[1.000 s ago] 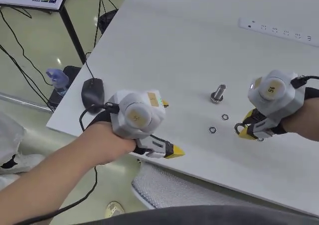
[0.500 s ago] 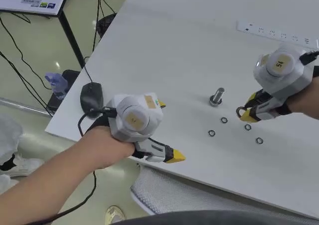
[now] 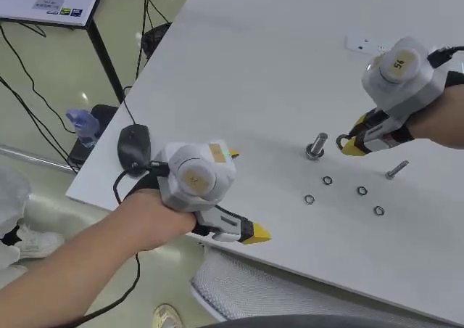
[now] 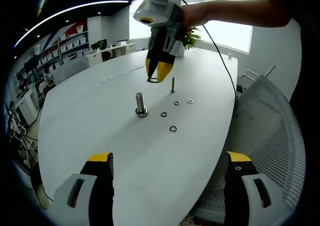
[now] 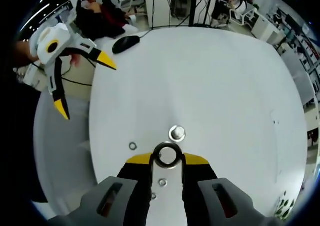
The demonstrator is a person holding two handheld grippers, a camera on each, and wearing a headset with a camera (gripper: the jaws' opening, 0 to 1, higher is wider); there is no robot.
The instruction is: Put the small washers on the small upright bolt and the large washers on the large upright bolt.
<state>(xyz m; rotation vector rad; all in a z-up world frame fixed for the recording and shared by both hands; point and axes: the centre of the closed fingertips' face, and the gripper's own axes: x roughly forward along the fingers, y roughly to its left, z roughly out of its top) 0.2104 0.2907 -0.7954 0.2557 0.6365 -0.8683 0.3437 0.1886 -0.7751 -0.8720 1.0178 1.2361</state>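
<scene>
Right gripper (image 3: 348, 146) is pinching a large washer (image 3: 340, 141) by its rim, with the ring sticking out past the yellow tips. It hovers just to the right of the large upright bolt (image 3: 316, 146), about level with its top. Gripping by the rim makes sense to me: the hole is left free, so the washer can drop straight over the shaft. In the right gripper view the hole sits just short of the bolt's top, so my guess is it needs a small nudge across and then down. It's not on the bolt yet.

Left gripper (image 3: 247, 193) is over at the near edge of the table (image 3: 239, 67), jaws spread wide, holding nothing. It looks parked there simply to be out of the way.

Four small washers (image 3: 328, 181) lie flat on the near side of the big bolt, apart from each other. The small bolt (image 3: 396, 170) stands to the right of them, nothing on it that I can make out. I can't tell if the wide bit at the big bolt's base is a washer or just its head.
</scene>
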